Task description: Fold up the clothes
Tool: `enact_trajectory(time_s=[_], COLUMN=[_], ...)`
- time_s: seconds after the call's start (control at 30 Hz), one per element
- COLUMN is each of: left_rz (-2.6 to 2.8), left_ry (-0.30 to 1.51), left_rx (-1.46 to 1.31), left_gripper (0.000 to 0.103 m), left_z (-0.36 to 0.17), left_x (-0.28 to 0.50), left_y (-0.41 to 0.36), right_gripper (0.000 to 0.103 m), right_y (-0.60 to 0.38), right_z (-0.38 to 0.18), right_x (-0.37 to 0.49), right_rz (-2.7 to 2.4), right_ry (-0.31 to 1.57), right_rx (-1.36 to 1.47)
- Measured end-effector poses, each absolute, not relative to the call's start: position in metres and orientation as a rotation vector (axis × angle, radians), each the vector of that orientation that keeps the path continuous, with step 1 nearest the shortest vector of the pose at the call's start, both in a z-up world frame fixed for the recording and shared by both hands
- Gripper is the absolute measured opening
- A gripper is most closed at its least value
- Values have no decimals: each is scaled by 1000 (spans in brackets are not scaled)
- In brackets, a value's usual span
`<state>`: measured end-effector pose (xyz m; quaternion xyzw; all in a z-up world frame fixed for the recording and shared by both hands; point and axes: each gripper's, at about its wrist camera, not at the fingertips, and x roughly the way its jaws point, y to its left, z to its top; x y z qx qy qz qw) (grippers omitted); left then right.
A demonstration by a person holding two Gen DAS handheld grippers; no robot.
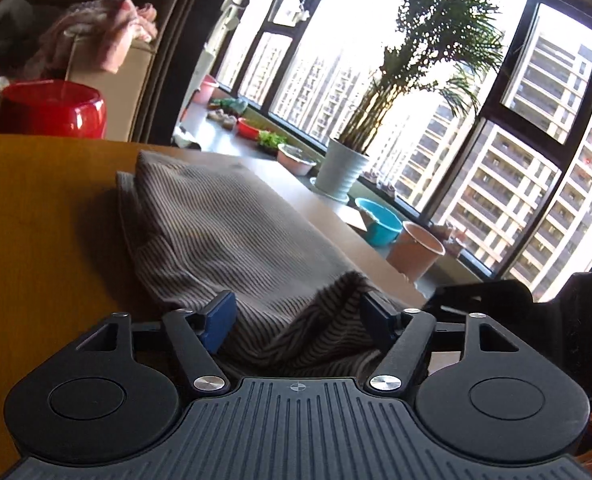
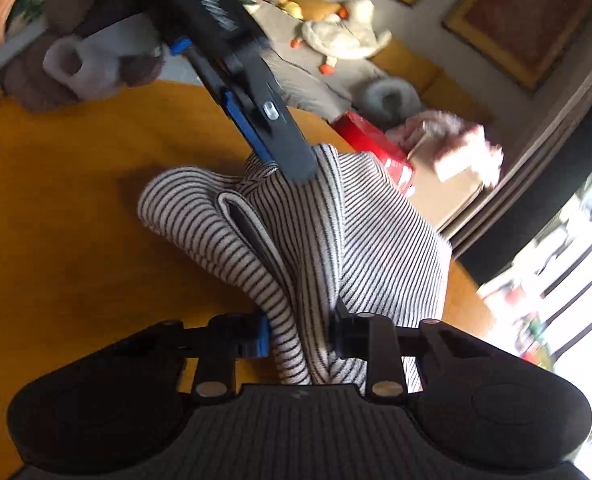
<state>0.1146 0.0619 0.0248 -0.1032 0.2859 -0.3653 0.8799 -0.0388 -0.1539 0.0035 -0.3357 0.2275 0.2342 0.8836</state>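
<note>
A black-and-white striped garment (image 1: 223,224) lies on the yellow table (image 1: 35,240). In the left wrist view my left gripper (image 1: 296,320) has its jaws wide apart, with a raised fold of the garment between them. In the right wrist view my right gripper (image 2: 300,338) is shut on a bunched edge of the striped garment (image 2: 368,240) and holds it above the table (image 2: 55,220). The left gripper (image 2: 283,168) also shows there, its tip touching the garment's far edge.
A red tub (image 1: 51,108) stands at the table's far left corner. A window sill holds a potted palm (image 1: 344,172), a blue bowl (image 1: 378,220) and a pink bucket (image 1: 414,250). A sofa with a plush goose (image 2: 344,36) lies beyond the table.
</note>
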Motion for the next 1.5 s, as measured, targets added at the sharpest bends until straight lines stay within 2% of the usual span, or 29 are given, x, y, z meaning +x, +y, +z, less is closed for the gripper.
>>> enact_trajectory(time_s=[0.07, 0.13, 0.17, 0.2, 0.3, 0.43, 0.5, 0.67, 0.7, 0.87, 0.93, 0.97, 1.03, 1.2, 1.23, 1.33, 1.4, 1.5], left_rz=[-725, -701, -698, -697, -725, -782, -799, -810, -795, -713, -713, -729, -772, -857, -862, -827, -801, -787], left_ry=[564, 572, 594, 619, 688, 761, 764, 777, 772, 688, 641, 623, 598, 621, 630, 658, 679, 680], left_rx=[-224, -232, -225, -214, -151, -126, -129, -156, -158, -209, -236, -243, -243, -181, -162, -136, -139, -135], left_gripper=[83, 72, 59, 54, 46, 46, 47, 44, 47, 56, 60, 68, 73, 74, 74, 73, 72, 72], left_z=[37, 43, 41, 38, 22, -3, -6, -8, -7, 15, 28, 35, 45, 40, 36, 24, 16, 13], left_x=[117, 125, 130, 135, 147, 151, 151, 152, 151, 142, 140, 137, 131, 131, 132, 142, 149, 152], left_y=[69, 67, 62, 55, 37, 28, 30, 45, 51, 90, 96, 93, 82, 40, 31, 19, 15, 13], right_gripper=[25, 24, 24, 24, 24, 24, 24, 27, 28, 48, 51, 52, 53, 54, 57, 77, 78, 86], right_y=[-156, -157, -160, -162, -167, -168, -167, -168, -170, -197, -208, -213, -220, -231, -231, -234, -237, -246], right_z=[22, 41, 50, 59, 94, 147, 152, 111, 99, 58, 53, 50, 46, 38, 38, 40, 46, 58], right_x=[-48, -62, -70, -78, -99, -100, -69, 31, 50, 99, 107, 110, 108, 106, 112, 123, 123, 115], right_rz=[525, 557, 564, 567, 573, 584, 601, 652, 664, 740, 753, 756, 761, 743, 731, 683, 657, 587], right_ry=[501, 512, 511, 505, 473, 422, 467, 697, 732, 814, 826, 830, 824, 798, 800, 803, 775, 710], right_rx=[-661, -657, -665, -680, -715, -715, -703, -594, -554, -346, -255, -215, -168, -121, -115, -104, -130, -193])
